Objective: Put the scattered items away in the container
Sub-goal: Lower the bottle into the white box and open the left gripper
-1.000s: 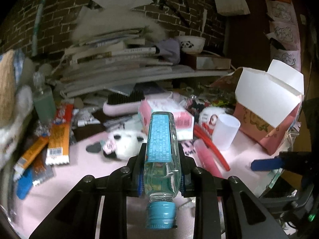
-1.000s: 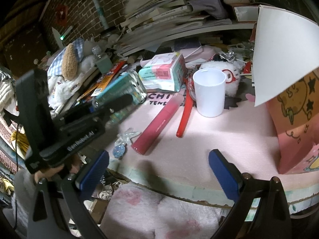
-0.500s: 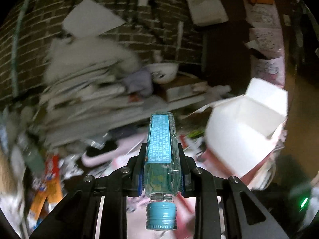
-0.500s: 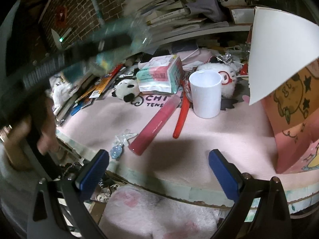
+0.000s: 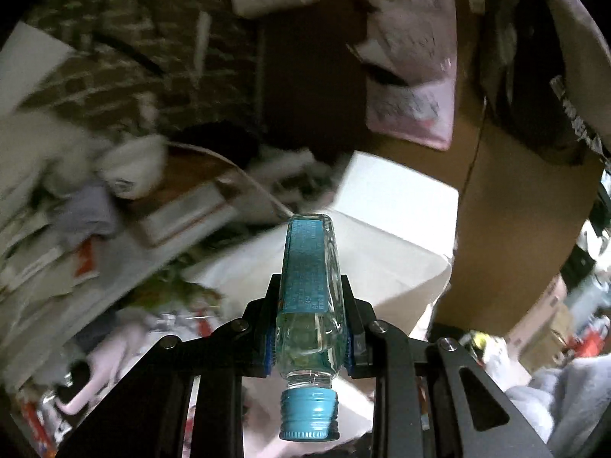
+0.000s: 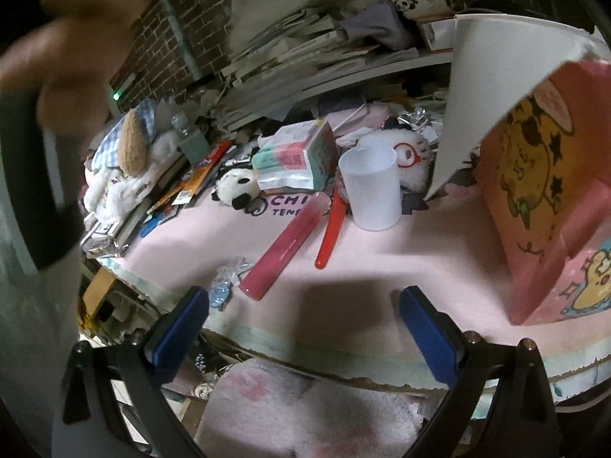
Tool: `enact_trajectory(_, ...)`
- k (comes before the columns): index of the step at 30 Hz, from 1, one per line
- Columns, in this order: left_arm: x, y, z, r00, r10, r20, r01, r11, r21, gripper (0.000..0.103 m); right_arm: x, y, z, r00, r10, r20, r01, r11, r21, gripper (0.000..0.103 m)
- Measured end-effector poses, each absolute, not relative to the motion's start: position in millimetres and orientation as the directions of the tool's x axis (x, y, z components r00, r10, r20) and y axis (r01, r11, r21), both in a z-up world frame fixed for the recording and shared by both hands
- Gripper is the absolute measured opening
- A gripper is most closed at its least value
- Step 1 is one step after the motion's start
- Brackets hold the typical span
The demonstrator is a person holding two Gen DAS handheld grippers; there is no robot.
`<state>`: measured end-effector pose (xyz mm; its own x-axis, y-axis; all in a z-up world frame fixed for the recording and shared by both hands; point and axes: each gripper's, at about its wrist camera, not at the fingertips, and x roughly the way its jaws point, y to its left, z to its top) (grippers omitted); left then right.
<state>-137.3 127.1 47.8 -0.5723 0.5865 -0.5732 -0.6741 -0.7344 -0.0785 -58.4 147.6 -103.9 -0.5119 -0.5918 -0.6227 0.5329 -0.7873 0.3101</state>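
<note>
My left gripper (image 5: 308, 337) is shut on a clear bottle (image 5: 308, 297) with a teal label and teal cap, cap toward the camera, held in the air in front of the open white-lined box (image 5: 385, 236). In the right wrist view the same box (image 6: 550, 175) is pink with cartoon prints and stands at the right of the pink mat (image 6: 382, 267). My right gripper (image 6: 303, 328) is open and empty at the mat's near edge. On the mat lie a pink tube (image 6: 286, 244), a red stick (image 6: 331, 229), a white cup (image 6: 372, 187), a tissue pack (image 6: 296, 158) and a panda toy (image 6: 236, 187).
Stacked books and papers (image 6: 305, 38) fill the shelf behind the mat. Snack packets (image 6: 194, 179) and soft toys (image 6: 130, 156) crowd the left side. A small blue trinket (image 6: 225, 286) lies by the mat's front edge. A person's blurred arm (image 6: 38, 95) is at the far left.
My left gripper has lifted the bottle off the table and swung up and right toward the open box. The right gripper has stayed still and open.
</note>
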Motion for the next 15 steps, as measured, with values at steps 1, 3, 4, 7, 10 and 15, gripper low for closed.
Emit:
enact_trajectory(1, -142, 136, 44, -0.55, 0.581, -0.599, -0.681, -0.728, -0.08, 0.02, -58, 149, -104, -0.513, -0.593, -0.621, 0.531, -0.787, 0.314, 0.1)
enact_trajectory(3, -154, 154, 36, -0.496, 0.564, -0.66, -0.698, -0.711, -0.083, 0.02, -58, 151, -104, -0.511, -0.601, -0.615, 0.528, -0.784, 0.327, 0.1)
enact_trajectory(4, -156, 159, 32, -0.476, 0.562, -0.677, -0.702, -0.706, -0.092, 0.02, -57, 151, -105, -0.509, -0.605, -0.613, 0.528, -0.782, 0.333, 0.1)
enact_trajectory(7, -168, 177, 19, -0.415, 0.544, -0.729, -0.711, -0.694, -0.113, 0.02, -54, 151, -106, -0.505, -0.607, -0.614, 0.536, -0.778, 0.328, 0.1)
enact_trajectory(10, -179, 189, 8, -0.399, 0.506, -0.765, -0.7, -0.706, -0.102, 0.02, -55, 152, -107, -0.497, -0.615, -0.613, 0.536, -0.772, 0.34, 0.1)
enact_trajectory(15, -189, 206, -12, -0.329, 0.431, -0.84, -0.691, -0.716, -0.097, 0.02, -56, 156, -106, -0.502, -0.618, -0.605, 0.532, -0.772, 0.347, 0.1)
